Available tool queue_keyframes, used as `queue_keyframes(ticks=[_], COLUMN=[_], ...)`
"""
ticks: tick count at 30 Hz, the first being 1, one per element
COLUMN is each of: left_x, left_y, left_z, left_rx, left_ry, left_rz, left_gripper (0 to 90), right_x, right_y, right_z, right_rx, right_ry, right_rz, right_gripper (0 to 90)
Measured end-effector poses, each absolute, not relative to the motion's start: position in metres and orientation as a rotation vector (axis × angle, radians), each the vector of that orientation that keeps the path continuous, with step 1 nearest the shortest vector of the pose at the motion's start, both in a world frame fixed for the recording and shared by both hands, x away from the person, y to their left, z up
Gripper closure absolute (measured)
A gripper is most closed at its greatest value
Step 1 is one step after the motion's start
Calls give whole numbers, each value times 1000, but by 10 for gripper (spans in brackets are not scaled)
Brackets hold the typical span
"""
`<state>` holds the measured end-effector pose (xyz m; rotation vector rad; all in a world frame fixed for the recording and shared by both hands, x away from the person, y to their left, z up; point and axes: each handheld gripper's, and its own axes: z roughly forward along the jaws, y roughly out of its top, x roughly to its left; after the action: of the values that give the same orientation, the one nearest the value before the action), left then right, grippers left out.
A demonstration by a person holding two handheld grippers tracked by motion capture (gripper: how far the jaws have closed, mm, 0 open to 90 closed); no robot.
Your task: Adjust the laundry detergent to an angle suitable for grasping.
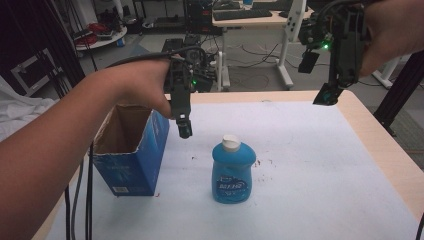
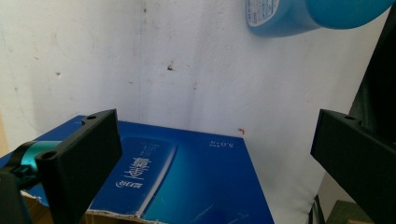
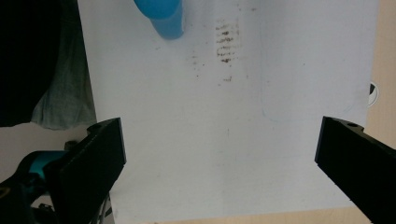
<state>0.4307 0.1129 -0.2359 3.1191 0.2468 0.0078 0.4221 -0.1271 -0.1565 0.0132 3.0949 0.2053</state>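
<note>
Bottle (image 1: 231,171) first, since everything hangs on where it sits: from the high view it stands upright on the white-covered table (image 1: 310,165), white cap up, so its long axis is vertical. The left tongs (image 1: 184,129) hang just up and to the left of the cap, between the bottle and the open blue box (image 1: 131,150), way nearer than the right tongs (image 1: 327,95), which are lifted well apart over the far right corner. So I'd guess the left side takes it.

Left gripper view: jaws spread wide, nothing between them, the box (image 2: 187,177) right under them and the bottle (image 2: 299,16) off at the top edge.

Right gripper view: jaws also spread and empty over bare table, the bottle (image 3: 163,16) far off at the top.
</note>
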Motion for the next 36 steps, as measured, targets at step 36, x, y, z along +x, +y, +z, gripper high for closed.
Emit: queue_keyframes(ticks=[36], left_x=[426], left_y=[112], left_z=[-233], left_rx=[3126], left_ry=[252], left_rz=[8], left_gripper=[18], right_x=[423], right_y=[-129], right_z=[-162], right_rx=[10], right_ry=[3091], right_rz=[228], right_gripper=[9])
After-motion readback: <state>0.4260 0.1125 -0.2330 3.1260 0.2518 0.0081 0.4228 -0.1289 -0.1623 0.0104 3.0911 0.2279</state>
